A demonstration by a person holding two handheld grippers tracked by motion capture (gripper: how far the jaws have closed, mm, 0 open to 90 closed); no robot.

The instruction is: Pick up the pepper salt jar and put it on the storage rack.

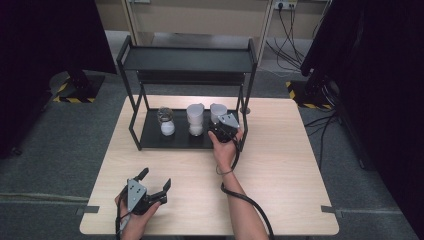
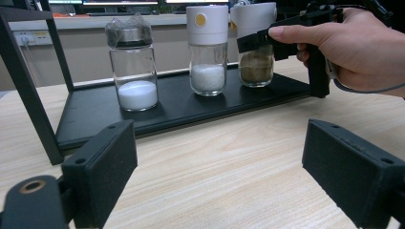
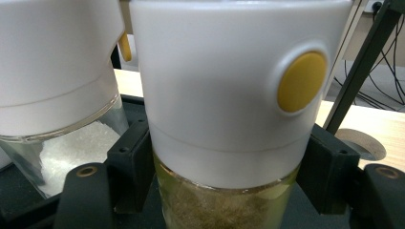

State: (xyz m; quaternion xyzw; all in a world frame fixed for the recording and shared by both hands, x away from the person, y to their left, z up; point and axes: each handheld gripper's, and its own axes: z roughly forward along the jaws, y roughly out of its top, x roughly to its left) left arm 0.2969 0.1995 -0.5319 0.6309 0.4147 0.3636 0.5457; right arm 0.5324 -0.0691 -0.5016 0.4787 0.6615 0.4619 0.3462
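Observation:
Three jars stand in a row on the lower tray [image 1: 150, 137] of a black rack [image 1: 187, 60]. The right jar [image 1: 218, 111] [image 2: 256, 64] [image 3: 229, 95] has brown grains and a white cap with a yellow button. My right gripper [image 1: 220, 129] [image 2: 267, 33] [image 3: 224, 176] is shut on it just under the cap, one pad on each side, and the jar rests on the tray. The middle jar [image 1: 195, 120] [image 2: 207, 47] [image 3: 52, 71] holds white grains. My left gripper [image 1: 156, 177] [image 2: 224, 176] hovers open near the table's front left with nothing between its jaws.
The left jar [image 1: 166, 121] [image 2: 134, 67], metal-lidded under a plastic wrap, holds white powder. The rack's upright posts [image 2: 28, 95] and top shelf frame the tray. Bare wooden table [image 1: 280, 150] lies to the right and in front. Cables trail on the floor behind.

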